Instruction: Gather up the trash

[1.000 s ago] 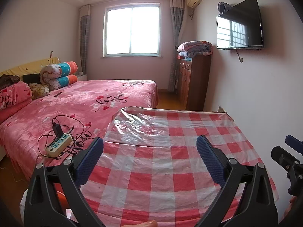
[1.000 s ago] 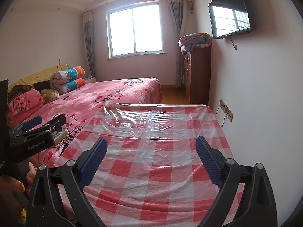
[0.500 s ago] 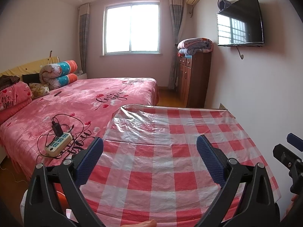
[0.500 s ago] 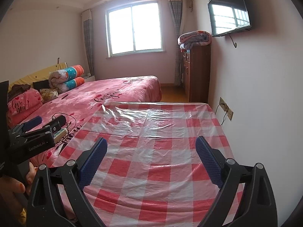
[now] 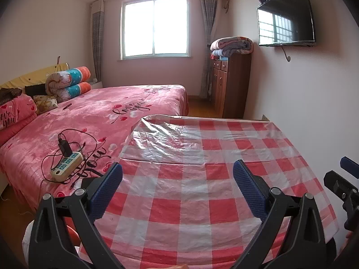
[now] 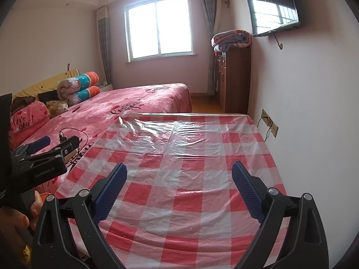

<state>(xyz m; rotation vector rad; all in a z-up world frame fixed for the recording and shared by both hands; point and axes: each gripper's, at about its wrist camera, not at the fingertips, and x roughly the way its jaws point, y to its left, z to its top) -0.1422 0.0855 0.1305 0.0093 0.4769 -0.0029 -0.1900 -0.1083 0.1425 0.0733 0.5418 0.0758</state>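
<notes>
A table under a red-and-white checked plastic cloth (image 5: 190, 179) (image 6: 190, 168) fills the foreground of both views; I see no trash on it. My left gripper (image 5: 177, 177) hovers above its near left part, open, with nothing between the blue pads. My right gripper (image 6: 179, 177) hovers above the near right part, also open and empty. The left gripper's body shows at the left edge of the right wrist view, held by a hand (image 6: 13, 219). The right gripper's tip (image 5: 341, 179) shows at the right edge of the left wrist view.
A pink bed (image 5: 89, 121) lies left of the table, carrying a power strip (image 5: 66, 165) with tangled cables, pillows and rolled quilts. A brown cabinet (image 5: 231, 85) with folded blankets stands by the right wall under a mounted TV (image 5: 285, 18). A wall socket (image 6: 269, 123) sits beside the table.
Both views have tilted slightly upward, so the table appears a little lower in frame. Both grippers stay open and empty.
</notes>
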